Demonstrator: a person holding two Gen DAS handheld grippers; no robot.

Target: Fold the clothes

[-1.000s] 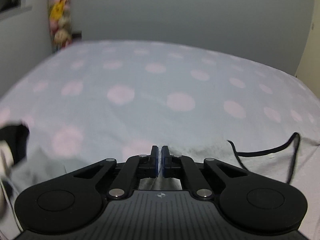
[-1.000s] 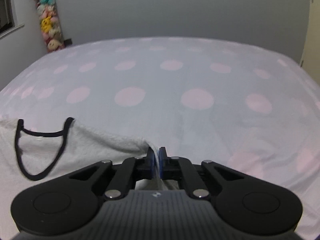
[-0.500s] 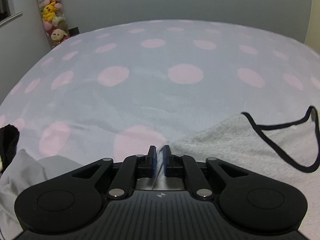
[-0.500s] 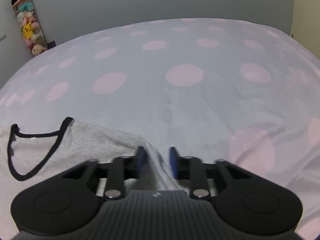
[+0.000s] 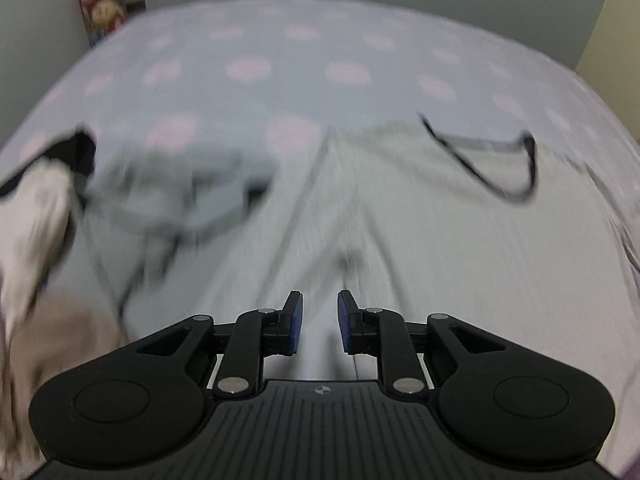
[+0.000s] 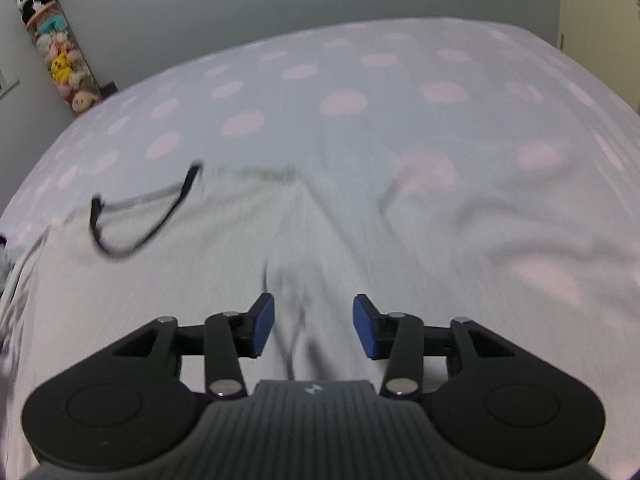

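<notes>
A light grey top (image 5: 420, 216) with a black-trimmed neckline (image 5: 492, 164) lies spread on the bed; it also shows in the right wrist view (image 6: 240, 248) with its neckline (image 6: 140, 216) at the left. My left gripper (image 5: 319, 320) is open and empty just above the cloth. My right gripper (image 6: 314, 326) is open wider, empty, above the cloth near its right side. Both views are motion-blurred.
The bed has a pale sheet with pink dots (image 6: 344, 104). A heap of other clothes, grey, cream and black (image 5: 120, 200), lies left of the top. A column of plush toys (image 6: 60, 60) stands by the far wall.
Both grippers have let go of the top's shoulders and opened, the right one first. Both have pulled back over the garment, which now lies flat on the bed.
</notes>
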